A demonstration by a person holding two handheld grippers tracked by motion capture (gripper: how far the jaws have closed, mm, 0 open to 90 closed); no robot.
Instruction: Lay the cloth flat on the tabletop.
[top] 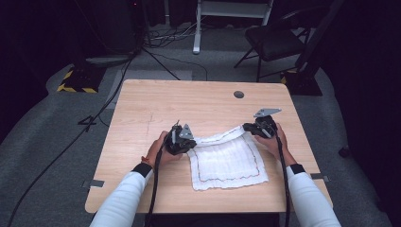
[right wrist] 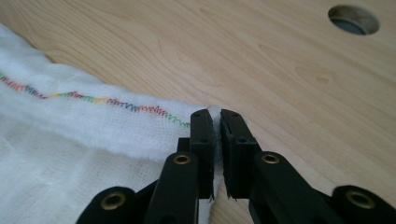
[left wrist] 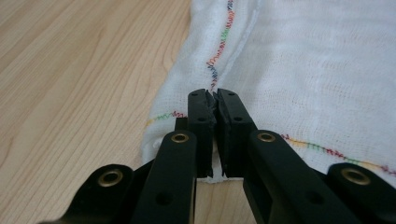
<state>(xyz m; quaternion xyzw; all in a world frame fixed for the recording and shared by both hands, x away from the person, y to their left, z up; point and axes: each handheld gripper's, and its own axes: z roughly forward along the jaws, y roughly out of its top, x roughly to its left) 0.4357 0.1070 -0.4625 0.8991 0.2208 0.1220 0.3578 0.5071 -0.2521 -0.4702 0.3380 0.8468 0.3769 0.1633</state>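
A white gauze cloth with a multicoloured stitched border lies on the wooden table, near its front middle. My left gripper is shut on the cloth's far left corner, and in the left gripper view the cloth is pinched between the closed jaws of that gripper. My right gripper is shut on the far right corner. In the right gripper view the cloth edge sits clamped in the gripper. The far edge is folded slightly back between the two grippers.
A round cable hole sits in the table's far right part, also seen as a hole in the right gripper view. A black chair and cables lie on the floor beyond the table. Bare wood surrounds the cloth.
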